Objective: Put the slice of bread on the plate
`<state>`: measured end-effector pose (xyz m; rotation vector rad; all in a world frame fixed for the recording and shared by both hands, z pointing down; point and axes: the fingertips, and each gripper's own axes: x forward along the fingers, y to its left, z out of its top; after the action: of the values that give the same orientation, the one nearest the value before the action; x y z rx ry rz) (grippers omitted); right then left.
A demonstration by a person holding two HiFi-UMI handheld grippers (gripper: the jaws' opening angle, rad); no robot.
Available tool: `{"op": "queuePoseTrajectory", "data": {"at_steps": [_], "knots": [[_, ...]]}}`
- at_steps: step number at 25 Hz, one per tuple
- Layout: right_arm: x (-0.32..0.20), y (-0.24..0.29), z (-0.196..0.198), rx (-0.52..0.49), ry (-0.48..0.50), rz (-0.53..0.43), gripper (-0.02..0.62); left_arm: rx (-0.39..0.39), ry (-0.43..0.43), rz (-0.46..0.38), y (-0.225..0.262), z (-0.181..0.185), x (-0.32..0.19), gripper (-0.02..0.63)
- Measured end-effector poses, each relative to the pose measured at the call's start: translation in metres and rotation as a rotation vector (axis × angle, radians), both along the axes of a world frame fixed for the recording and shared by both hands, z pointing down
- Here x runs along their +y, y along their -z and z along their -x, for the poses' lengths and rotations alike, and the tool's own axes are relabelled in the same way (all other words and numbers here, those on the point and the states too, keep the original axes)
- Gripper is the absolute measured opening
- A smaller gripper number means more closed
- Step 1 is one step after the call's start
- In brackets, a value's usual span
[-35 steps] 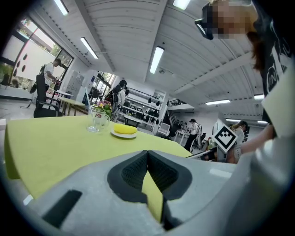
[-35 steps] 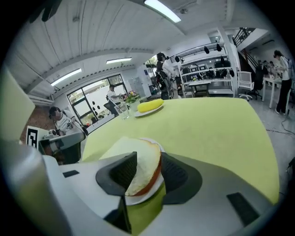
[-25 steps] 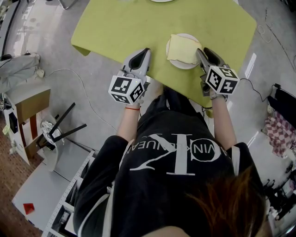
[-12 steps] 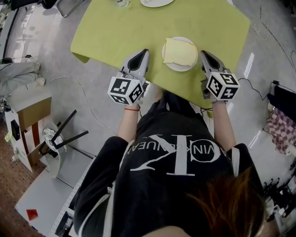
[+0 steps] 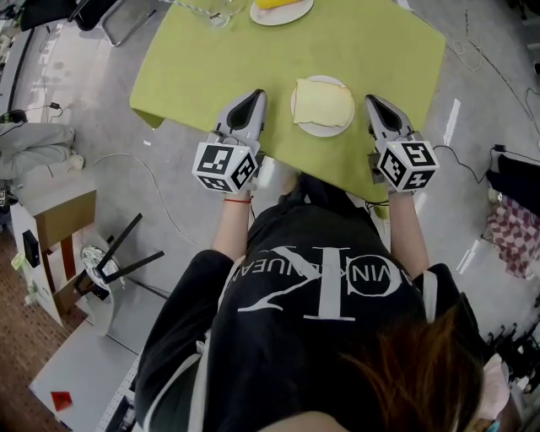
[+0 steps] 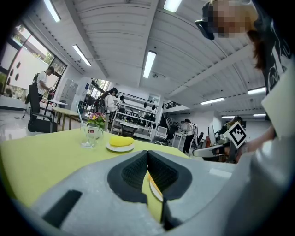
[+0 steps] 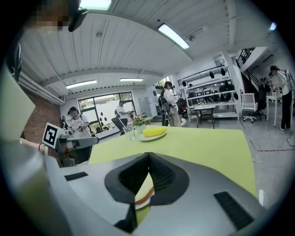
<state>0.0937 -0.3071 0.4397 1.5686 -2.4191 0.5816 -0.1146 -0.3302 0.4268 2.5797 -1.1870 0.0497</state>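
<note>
The pale slice of bread (image 5: 323, 102) lies flat on a small white plate (image 5: 325, 130) near the front edge of the green table (image 5: 245, 51). My left gripper (image 5: 256, 95) hovers just left of the plate, jaws shut and empty. My right gripper (image 5: 369, 99) is just right of the plate and apart from it, also shut with nothing in it. In the left gripper view the jaws (image 6: 147, 152) meet, and a sliver of the plate (image 6: 156, 190) shows below them. In the right gripper view the closed jaws (image 7: 148, 155) frame a strip of the bread (image 7: 145, 188).
At the table's far edge stand a glass (image 5: 215, 10) and a plate with yellow food (image 5: 283, 7). On the floor to the left are a tipped stool (image 5: 114, 245), a cardboard box (image 5: 55, 211) and cables. People and shelving fill the background of both gripper views.
The right gripper has drawn back from the plate's right rim and closed. Both grippers have risen a little. The bread stays on the plate.
</note>
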Motion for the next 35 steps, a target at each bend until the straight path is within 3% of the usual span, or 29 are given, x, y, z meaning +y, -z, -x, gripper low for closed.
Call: {"op": "queuePoseTrajectory", "data": {"at_steps": [15, 35], "knots": [[0.004, 0.046, -0.005, 0.034, 0.005, -0.200, 0.000, -0.042, 0.025, -0.105, 0.030, 0.003, -0.008, 0.006], [-0.002, 0.095, -0.012, -0.016, 0.003, -0.346, 0.000, -0.048, 0.086, -0.233, 0.080, 0.013, -0.018, 0.006]]}}
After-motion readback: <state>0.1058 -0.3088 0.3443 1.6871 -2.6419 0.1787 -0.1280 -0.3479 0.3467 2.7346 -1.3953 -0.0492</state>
